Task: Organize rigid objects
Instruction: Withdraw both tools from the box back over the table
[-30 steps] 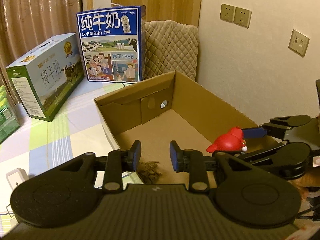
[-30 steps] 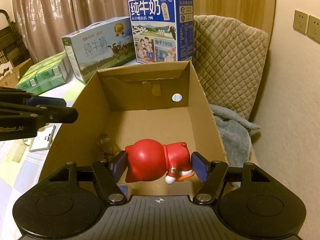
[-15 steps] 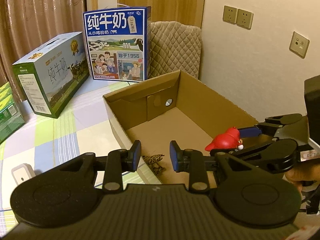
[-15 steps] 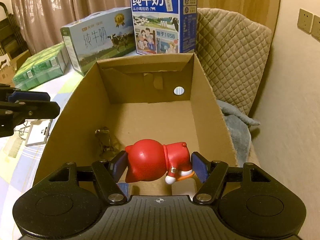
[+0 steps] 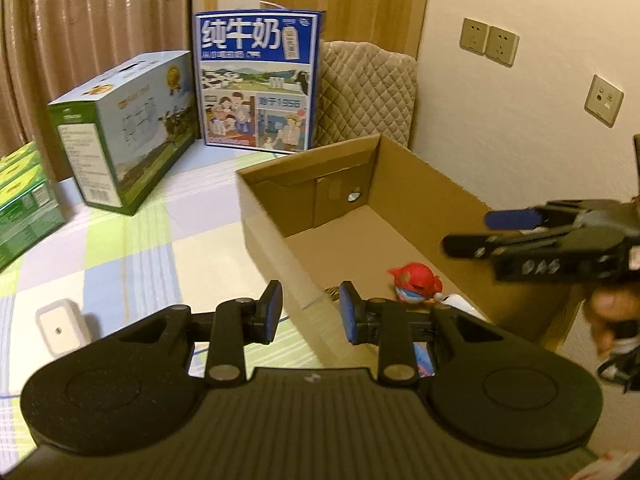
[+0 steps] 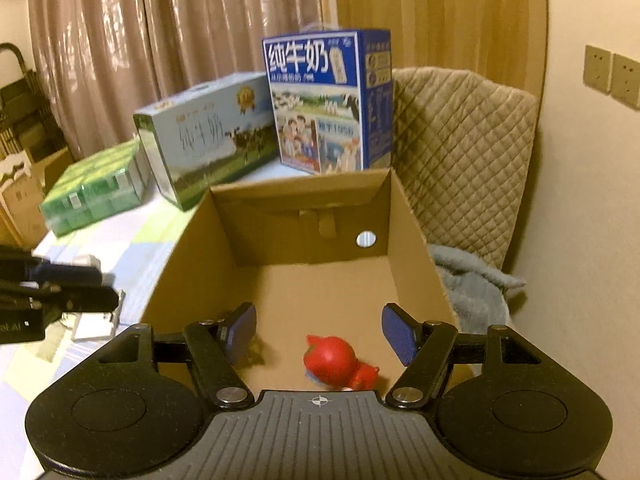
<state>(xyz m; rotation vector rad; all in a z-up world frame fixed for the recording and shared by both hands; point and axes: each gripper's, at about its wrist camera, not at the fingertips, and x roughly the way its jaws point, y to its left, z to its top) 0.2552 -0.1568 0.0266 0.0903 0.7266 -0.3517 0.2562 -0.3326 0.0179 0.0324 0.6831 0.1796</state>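
Observation:
An open cardboard box [image 5: 424, 184] [image 6: 300, 204] stands on the checked tablecloth. A red toy figure [image 6: 332, 360] [image 5: 416, 282] lies on the box floor near the front wall. My right gripper [image 6: 320, 334] [image 5: 466, 234] hangs above it, open, with nothing between its blue pads. My left gripper [image 5: 310, 312] [image 6: 106, 286] is shut with only a narrow gap, holds nothing, and hovers over the box's left front corner. A brown, rough object [image 5: 332, 290] lies in the box beside the toy, mostly hidden behind my fingers.
A tall blue milk carton [image 5: 256, 80] and a green-and-white milk case [image 5: 128, 128] stand behind the box. Green packs [image 5: 20, 200] sit far left, and a small white device [image 5: 58, 328] lies on the cloth. A quilted chair [image 6: 460, 140] with a grey cloth [image 6: 472, 280] stands to the right.
The red toy has left the right gripper's pads and now lies on the box floor; that gripper has lifted. My left gripper has drifted left, from inside the box to over its corner.

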